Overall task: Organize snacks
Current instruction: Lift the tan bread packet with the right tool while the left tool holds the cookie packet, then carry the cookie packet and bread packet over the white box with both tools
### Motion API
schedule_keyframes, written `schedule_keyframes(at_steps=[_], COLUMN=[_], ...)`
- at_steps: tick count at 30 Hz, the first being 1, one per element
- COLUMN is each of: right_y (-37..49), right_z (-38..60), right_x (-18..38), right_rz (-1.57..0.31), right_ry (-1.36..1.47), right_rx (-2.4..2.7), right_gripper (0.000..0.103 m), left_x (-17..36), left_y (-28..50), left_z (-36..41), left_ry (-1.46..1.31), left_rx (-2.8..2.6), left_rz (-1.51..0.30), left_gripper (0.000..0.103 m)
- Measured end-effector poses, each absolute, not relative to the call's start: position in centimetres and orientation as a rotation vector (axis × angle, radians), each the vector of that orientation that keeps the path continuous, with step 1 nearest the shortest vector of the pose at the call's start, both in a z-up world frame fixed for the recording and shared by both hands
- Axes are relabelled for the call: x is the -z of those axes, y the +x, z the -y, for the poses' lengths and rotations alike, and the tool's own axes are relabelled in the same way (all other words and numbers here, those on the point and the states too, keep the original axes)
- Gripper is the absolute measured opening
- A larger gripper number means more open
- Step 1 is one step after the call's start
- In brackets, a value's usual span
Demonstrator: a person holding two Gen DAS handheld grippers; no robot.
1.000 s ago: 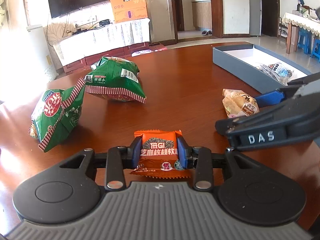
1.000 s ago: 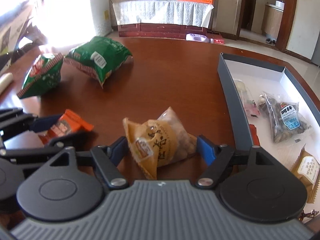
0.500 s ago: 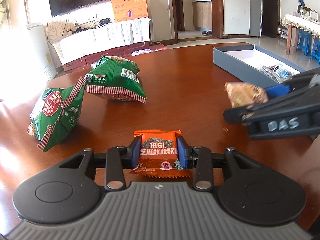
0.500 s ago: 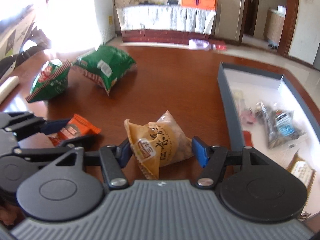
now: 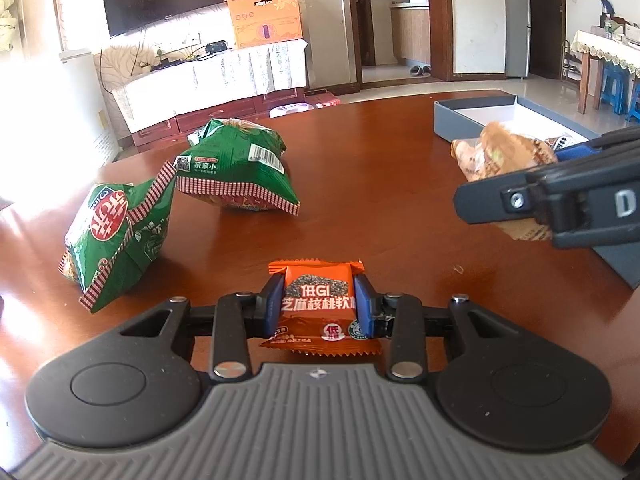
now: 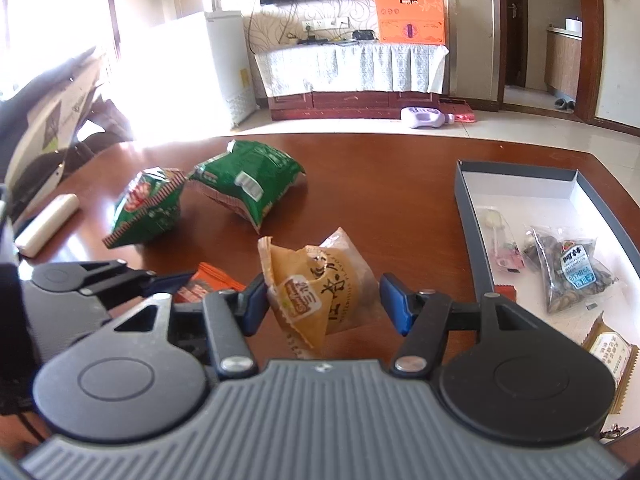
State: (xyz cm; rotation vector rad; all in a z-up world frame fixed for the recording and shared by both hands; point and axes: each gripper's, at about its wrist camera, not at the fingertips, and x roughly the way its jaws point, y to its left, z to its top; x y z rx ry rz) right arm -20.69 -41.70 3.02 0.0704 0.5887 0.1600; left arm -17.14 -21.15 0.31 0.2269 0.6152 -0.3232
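My left gripper (image 5: 318, 304) is shut on an orange snack packet (image 5: 318, 300) just above the brown table. My right gripper (image 6: 322, 304) is shut on a tan pastry packet (image 6: 320, 292) and holds it lifted above the table; the packet also shows in the left wrist view (image 5: 500, 152). Two green chip bags (image 5: 240, 168) (image 5: 116, 236) lie on the table at the left. The grey box (image 6: 466, 216) with white inside stands at the right and holds several snack packets (image 6: 572, 272).
A white roll (image 6: 48, 224) lies at the table's left edge. The box's near wall (image 5: 616, 256) is to the right of my left gripper. A TV stand and an orange carton (image 6: 410, 14) are beyond the table.
My right gripper closed on the tan pastry packet and lifted it off the table, upward and toward the box. My left gripper stays shut on the orange packet, raised slightly.
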Motion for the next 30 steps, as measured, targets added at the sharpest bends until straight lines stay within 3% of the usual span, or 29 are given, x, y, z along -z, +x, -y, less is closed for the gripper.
schedule_keyframes(at_steps=[5, 7, 19, 24, 30], right_y=[-21.1, -21.1, -20.2, -19.0, -17.6], right_z=[42.0, 42.0, 43.7, 43.3, 43.5], right_x=[-3.6, -3.8, -1.6, 0.0, 1.0], right_rz=[-0.566, -0.559, -0.649, -0.71, -0.728], right_ry=[0.084, 0.088, 0.089, 0.131, 0.225], right_rx=[-0.178, -0.184, -0.123, -0.125, -0.074], right_gripper=[0.062, 0.052, 0.059, 0.071, 0.071], left_x=[-0.4, -0.6, -0.2, -0.1, 0.0], left_y=[-17.1, -17.0, -16.5, -16.4, -16.3], left_z=[21.5, 21.6, 21.1, 21.0, 21.0], left_ry=[0.226, 0.222, 0.203, 0.204, 0.203], left_rx=[0.315, 0.314, 0.309, 0.315, 0.318], left_rz=[-0.608, -0.606, -0.635, -0.636, -0.637], left_gripper=[0.042, 0.042, 0.042, 0.042, 0.043])
